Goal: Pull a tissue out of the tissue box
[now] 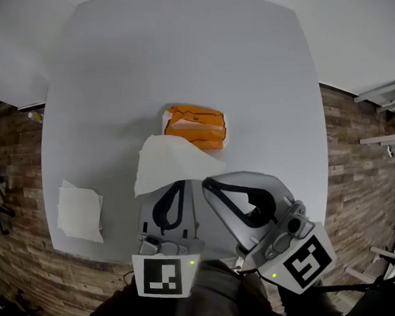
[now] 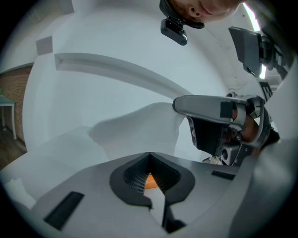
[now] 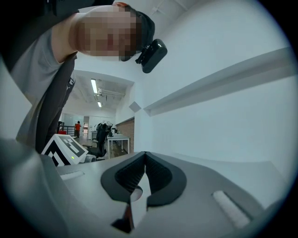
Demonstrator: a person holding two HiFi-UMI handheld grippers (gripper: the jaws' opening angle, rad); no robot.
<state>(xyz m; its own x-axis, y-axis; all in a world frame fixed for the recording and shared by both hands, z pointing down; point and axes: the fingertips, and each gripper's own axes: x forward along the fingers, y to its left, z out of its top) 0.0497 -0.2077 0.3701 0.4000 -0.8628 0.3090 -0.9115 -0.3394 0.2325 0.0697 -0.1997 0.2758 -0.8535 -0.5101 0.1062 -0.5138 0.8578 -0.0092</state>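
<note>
The orange tissue pack (image 1: 194, 126) lies in the middle of the white table (image 1: 178, 55). A white tissue (image 1: 168, 164) hangs in the air in front of the pack, clear of it, and covers the pack's near edge. My right gripper (image 1: 206, 182) is shut on the tissue's lower right edge; a white strip of tissue (image 3: 138, 207) shows between its pads. In the left gripper view the tissue (image 2: 139, 130) drapes from the right gripper (image 2: 179, 104). My left gripper (image 1: 176, 186) sits just left of it under the tissue, its jaws meeting at the tips (image 2: 149, 155) with nothing between them.
A second flat tissue (image 1: 79, 211) lies near the table's front left edge. Brick-pattern floor surrounds the table, and white shelves (image 1: 382, 116) stand at the right. A person leans over the grippers with a head camera (image 3: 151, 56).
</note>
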